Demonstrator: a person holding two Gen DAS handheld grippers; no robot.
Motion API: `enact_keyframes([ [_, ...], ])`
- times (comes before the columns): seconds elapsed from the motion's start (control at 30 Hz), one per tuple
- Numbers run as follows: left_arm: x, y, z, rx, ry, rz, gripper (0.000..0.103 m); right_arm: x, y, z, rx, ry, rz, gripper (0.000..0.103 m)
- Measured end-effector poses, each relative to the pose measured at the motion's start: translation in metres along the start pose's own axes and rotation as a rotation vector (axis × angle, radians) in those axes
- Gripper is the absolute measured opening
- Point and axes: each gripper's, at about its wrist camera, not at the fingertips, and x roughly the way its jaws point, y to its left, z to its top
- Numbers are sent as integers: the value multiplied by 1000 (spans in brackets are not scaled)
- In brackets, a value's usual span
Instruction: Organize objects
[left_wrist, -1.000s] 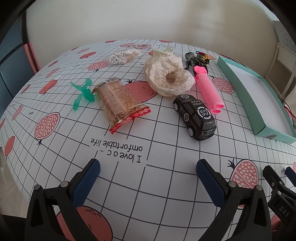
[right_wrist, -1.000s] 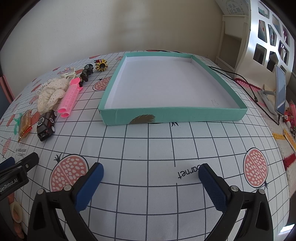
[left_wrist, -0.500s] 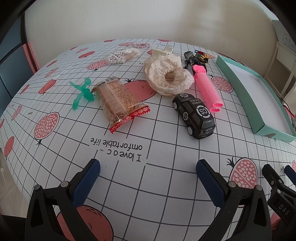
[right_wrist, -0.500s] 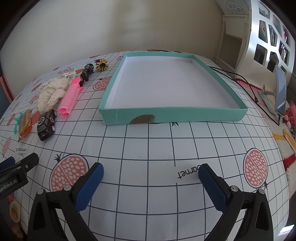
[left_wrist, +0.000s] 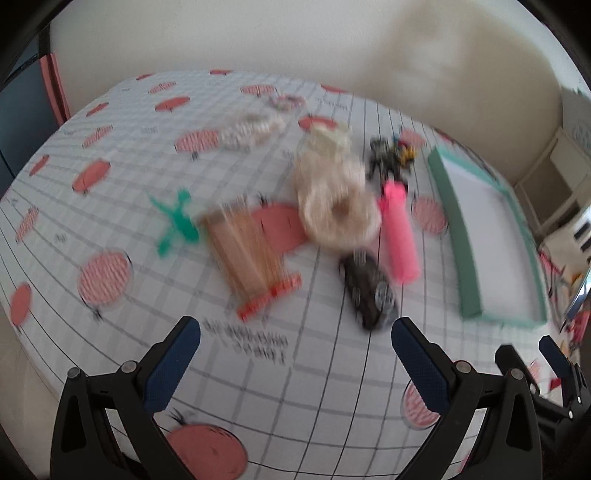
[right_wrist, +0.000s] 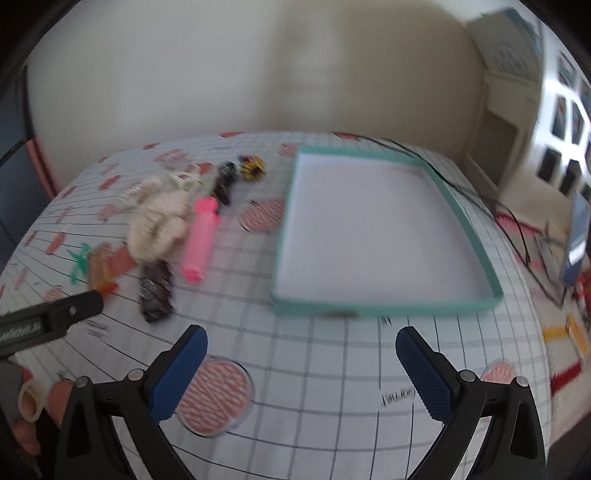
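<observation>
Both views are smeared by blur. The left gripper (left_wrist: 295, 343) hangs with jaws spread wide and empty above the grid-printed tablecloth (left_wrist: 325, 398); the glossy black toy car (left_wrist: 367, 291) lies just ahead of its right finger. Beyond the car sit a ribbed pink hair roller (left_wrist: 399, 236), a frilly cream scrunchie (left_wrist: 338, 218) and what seems a crinkly snack packet (left_wrist: 243, 251). The right gripper (right_wrist: 301, 347) is likewise agape, holding nothing, with the shallow teal cardboard tray (right_wrist: 384, 306) right of the car.

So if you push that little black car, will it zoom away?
Probably. The black toy car sits on wheels on the flat tablecloth, so a nudge likely rolls it. It looks hard and smooth, so the open left gripper might slip.
</observation>
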Motion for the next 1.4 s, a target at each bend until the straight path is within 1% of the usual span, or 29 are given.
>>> enact_keyframes([
  [0.07,-11,6,23,-7,8,-15,103,-7,7,23,-24,2,21,103],
  [0.1,-17,9,33,-8,-1,-16,103,-9,10,33,-25,10,29,103],
  [0.2,-27,21,57,-22,-6,-6,103,-6,21,59,-16,44,98,103],
  [0.3,-23,33,75,-21,14,27,103,7,38,77,-43,99,150,103],
  [0.33,-16,38,80,-26,31,45,103,13,46,80,-60,122,167,103],
  [0.4,-2,48,88,-45,66,47,102,26,60,82,-94,177,201,103],
  [0.43,8,55,91,-66,97,45,102,33,67,82,-116,200,209,103],
  [0.5,21,64,96,-74,126,67,100,44,78,79,-158,230,224,103],
  [0.6,33,73,99,-75,123,111,99,61,88,67,-200,272,243,103],
  [0.63,39,79,98,-89,135,105,99,68,90,63,-208,290,245,103],
  [0.7,48,86,98,-108,155,98,95,78,92,55,-231,312,258,101],
  [0.77,55,93,95,-110,160,108,87,88,96,48,-262,327,270,98],
  [0.83,62,99,93,-116,153,129,86,95,98,42,-279,346,282,96],
  [0.87,63,101,91,-117,152,127,85,99,99,40,-288,353,283,93],
  [0.9,65,102,90,-118,149,128,85,101,100,38,-300,355,283,92],
  [0.97,68,102,86,-97,146,130,78,102,102,33,-331,341,289,91],
  [1.07,71,102,80,-79,144,147,73,103,105,28,-367,340,305,88],
  [1.1,72,101,79,-66,137,166,72,104,106,27,-370,343,312,87],
  [1.17,73,99,78,-50,126,183,67,105,108,25,-380,342,314,85],
  [1.3,76,97,75,-25,113,190,65,104,109,23,-404,328,315,84],
  [1.4,81,99,75,-12,103,199,63,106,108,24,-396,334,317,84],
])
